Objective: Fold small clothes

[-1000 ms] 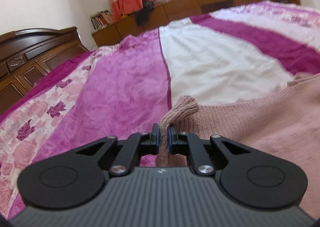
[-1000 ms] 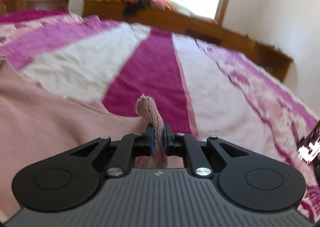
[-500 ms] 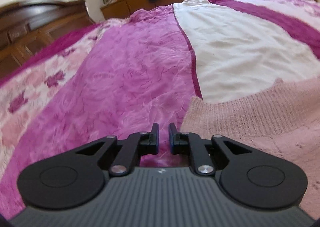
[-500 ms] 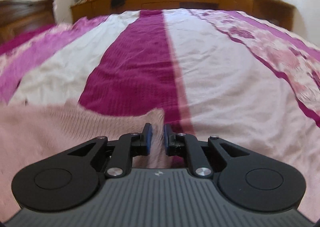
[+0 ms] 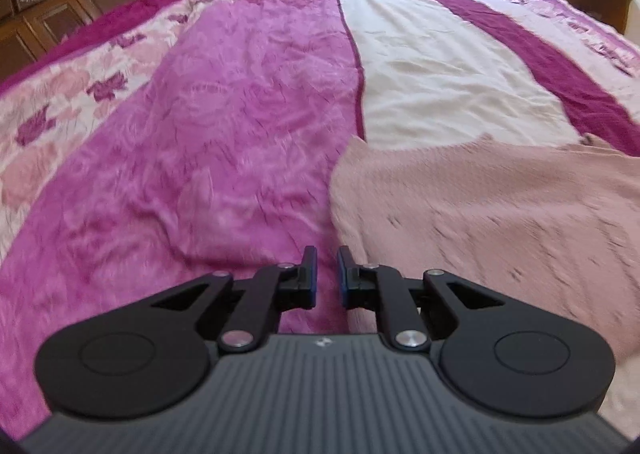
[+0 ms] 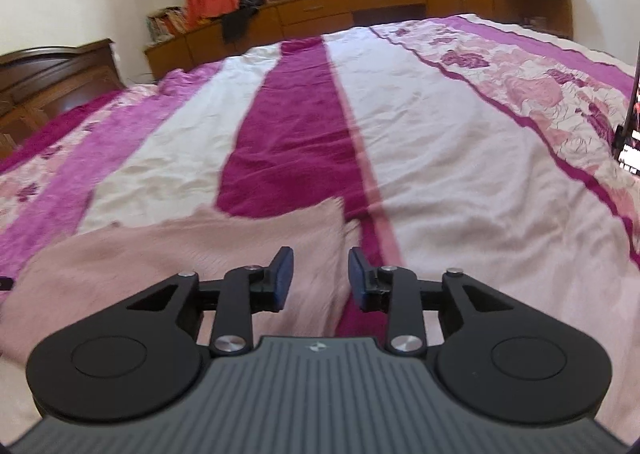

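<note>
Sweater [image 5: 500, 205] lies flat on the bed [image 5: 240, 125], probably spread for folding; left tool [image 5: 324, 274] slightly parted, right tool [image 6: 320, 274] wider, both empty.

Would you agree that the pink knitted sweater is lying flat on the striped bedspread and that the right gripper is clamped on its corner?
Not quite. The pink knitted sweater does lie flat on the striped bedspread, but the right gripper is open, its jaws apart above the sweater's edge with nothing between them, as the right wrist view shows.

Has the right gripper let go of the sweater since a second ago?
Yes. The right gripper is open; the sweater corner lies flat on the bedspread.
</note>
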Action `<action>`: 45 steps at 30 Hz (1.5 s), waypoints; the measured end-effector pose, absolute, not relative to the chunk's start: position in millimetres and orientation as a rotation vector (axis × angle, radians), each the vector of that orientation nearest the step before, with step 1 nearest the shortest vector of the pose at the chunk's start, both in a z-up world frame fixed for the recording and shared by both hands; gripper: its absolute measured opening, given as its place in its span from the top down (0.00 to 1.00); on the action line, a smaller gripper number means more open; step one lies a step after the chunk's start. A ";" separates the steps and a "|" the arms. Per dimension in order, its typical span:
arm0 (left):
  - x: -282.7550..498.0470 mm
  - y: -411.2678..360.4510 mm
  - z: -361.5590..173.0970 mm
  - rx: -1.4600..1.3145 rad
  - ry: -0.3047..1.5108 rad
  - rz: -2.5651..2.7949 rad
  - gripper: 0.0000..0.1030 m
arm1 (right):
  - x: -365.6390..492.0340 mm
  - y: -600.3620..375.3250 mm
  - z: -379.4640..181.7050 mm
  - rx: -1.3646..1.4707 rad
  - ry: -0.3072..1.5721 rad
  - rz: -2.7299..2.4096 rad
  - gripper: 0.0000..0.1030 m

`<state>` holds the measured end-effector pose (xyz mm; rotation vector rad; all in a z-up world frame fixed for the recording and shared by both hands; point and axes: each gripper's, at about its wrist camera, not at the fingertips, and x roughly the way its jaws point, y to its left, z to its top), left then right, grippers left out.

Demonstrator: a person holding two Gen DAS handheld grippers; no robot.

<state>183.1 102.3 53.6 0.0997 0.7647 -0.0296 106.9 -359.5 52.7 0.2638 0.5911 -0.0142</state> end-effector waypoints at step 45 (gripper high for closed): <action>64.1 83.7 65.3 -0.103 0.893 0.033 0.70 | 53.2 -388.4 -9.1 0.877 0.677 0.154 0.42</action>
